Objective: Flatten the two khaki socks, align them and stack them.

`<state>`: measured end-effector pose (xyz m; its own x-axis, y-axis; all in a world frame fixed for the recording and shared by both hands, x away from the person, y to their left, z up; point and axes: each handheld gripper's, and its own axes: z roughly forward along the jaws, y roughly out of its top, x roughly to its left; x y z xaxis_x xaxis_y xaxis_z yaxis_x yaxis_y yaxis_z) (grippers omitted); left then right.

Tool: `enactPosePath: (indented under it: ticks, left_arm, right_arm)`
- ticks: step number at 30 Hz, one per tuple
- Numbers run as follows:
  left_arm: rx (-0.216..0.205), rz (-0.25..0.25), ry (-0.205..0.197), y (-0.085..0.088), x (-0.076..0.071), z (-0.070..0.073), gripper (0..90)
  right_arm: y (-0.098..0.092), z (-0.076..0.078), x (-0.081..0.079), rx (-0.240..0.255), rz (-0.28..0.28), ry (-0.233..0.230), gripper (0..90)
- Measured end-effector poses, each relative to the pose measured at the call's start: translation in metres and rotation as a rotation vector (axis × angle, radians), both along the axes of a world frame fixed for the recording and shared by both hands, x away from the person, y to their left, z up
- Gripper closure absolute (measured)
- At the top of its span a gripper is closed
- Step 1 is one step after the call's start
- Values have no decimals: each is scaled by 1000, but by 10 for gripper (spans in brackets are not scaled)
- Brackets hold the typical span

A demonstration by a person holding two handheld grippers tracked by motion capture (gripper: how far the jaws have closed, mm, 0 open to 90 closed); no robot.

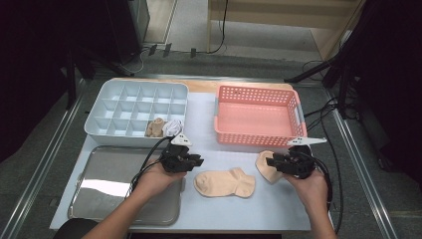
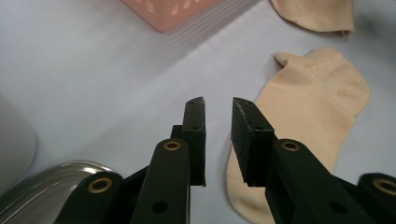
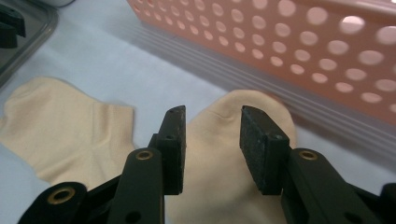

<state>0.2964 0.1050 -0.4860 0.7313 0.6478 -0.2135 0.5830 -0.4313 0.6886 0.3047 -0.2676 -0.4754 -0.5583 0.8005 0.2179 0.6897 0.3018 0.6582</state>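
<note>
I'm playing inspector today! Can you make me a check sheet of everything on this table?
Surface: white mat on the table.
Job's things: two beige socks, one flat mid-mat, one under the right gripper.
Clutter: pink basket; divided white box holding rolled socks; metal tray.
Grippers: left gripper open beside the middle sock; right gripper open over its sock.
Cables: black cables trail from both.
Surroundings: floor, dark stands.

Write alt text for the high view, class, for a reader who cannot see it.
Two hand-held tongs, left tongs and right tongs, flank a beige sock lying flat on the white table; the right hovers over a second sock. Behind stand a white divided organizer and a pink basket.
</note>
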Motion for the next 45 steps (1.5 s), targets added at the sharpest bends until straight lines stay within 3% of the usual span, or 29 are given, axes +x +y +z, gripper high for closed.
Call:
enactPosePath:
  ticks: [6,12,18,19,23,26,31,36,45]
  left_arm:
    - [-2,8,3,2,-1,0,751]
    - [-5,13,4,3,-2,0,723]
    - [-15,16,16,6,-2,0,718]
    - [-22,25,16,8,-2,0,718]
    - [-23,27,17,9,-2,0,718]
    - [-18,26,17,9,-2,0,719]
    - [-20,29,17,9,-2,0,719]
    - [-17,33,16,11,-3,0,719]
    - [-13,48,16,16,-5,0,719]
  right_arm:
    - [14,-12,10,-15,18,23,602]
    - [29,-29,19,-88,37,58,533]
    - [35,-31,19,-132,17,31,602]
    - [38,-31,18,-165,16,13,633]
    - [39,-31,17,-203,-22,-4,765]
    - [35,-30,20,-176,-47,23,859]
    - [31,-26,23,-131,-42,62,875]
    - [33,-9,20,-61,-18,26,875]
    - [52,6,16,-16,68,-8,875]
